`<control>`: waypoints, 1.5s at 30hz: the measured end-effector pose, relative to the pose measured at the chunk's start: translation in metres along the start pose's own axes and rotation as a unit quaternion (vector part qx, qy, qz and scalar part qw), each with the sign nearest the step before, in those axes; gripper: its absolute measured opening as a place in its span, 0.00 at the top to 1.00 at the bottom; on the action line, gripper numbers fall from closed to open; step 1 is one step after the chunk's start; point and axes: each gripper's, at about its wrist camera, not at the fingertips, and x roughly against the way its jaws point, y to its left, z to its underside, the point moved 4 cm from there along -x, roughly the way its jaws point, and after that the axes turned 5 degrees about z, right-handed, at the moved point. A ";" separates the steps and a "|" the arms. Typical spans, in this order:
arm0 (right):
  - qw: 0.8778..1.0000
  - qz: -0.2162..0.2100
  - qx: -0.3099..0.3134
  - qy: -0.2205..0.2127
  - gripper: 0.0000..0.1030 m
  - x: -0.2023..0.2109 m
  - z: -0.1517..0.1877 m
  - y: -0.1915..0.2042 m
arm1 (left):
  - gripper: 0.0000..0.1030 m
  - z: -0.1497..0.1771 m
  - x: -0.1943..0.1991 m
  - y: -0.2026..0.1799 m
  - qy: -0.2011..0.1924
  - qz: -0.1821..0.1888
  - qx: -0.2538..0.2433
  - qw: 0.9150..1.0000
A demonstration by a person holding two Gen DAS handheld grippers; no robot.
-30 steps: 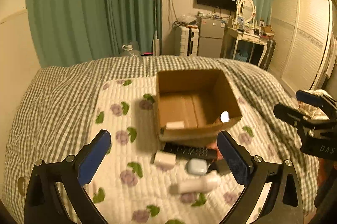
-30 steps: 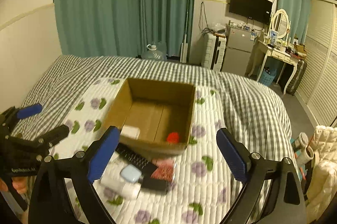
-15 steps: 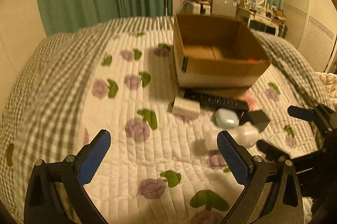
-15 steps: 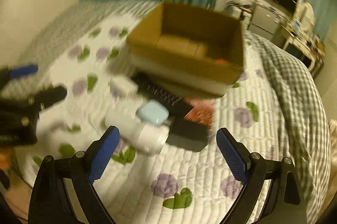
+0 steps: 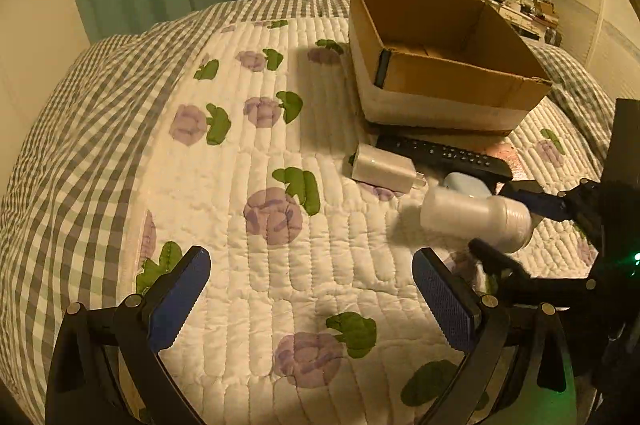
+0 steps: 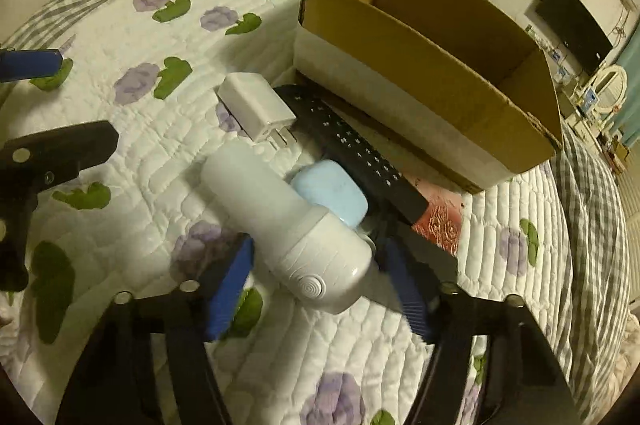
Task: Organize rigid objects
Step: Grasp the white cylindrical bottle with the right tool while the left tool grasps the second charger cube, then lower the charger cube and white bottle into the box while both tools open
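the right gripper [image 6: 320, 269] is down at the bed, its jaws spread and not clenched, with the cap end of a white cylindrical device [image 6: 288, 225] lying between the two blue pads. the device lies on its side on the floral quilt [image 6: 168, 153], its round ridged button facing the camera and its plain end pointing away toward the left. whether the pads touch it i cannot tell; the right pad is blurred.

just behind the device, touching it, sits a pale blue earbud case [image 6: 332, 193]. a white charger plug [image 6: 256, 107] lies just beyond the device's far end, prongs toward it. a black remote control [image 6: 352, 149] runs diagonally along the front of the open cardboard box [image 6: 424, 81], and a red patterned packet [image 6: 440, 221] lies at the remote's near end.

the left gripper [image 5: 310, 295] hangs over bare quilt [image 5: 240, 185] with its jaws wide apart and nothing between them. from its view the white cylindrical device [image 5: 476, 215] lies ahead and to the right, outside the jaws, with the right gripper [image 5: 516, 225] reaching around its cap from the right edge.
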 end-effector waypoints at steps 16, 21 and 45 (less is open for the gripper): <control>0.985 0.015 -0.166 -0.035 0.46 0.024 -0.029 -0.091 | 0.00 -0.040 -0.032 -0.026 -0.004 0.018 0.002 1.000; 0.983 0.012 -0.181 -0.016 0.47 0.002 -0.024 -0.100 | 0.03 -0.045 -0.071 -0.035 0.026 0.016 -0.002 1.000; 0.983 0.023 -0.179 -0.035 0.49 0.026 -0.024 -0.101 | 0.45 -0.056 -0.028 -0.057 0.004 0.041 -0.020 0.999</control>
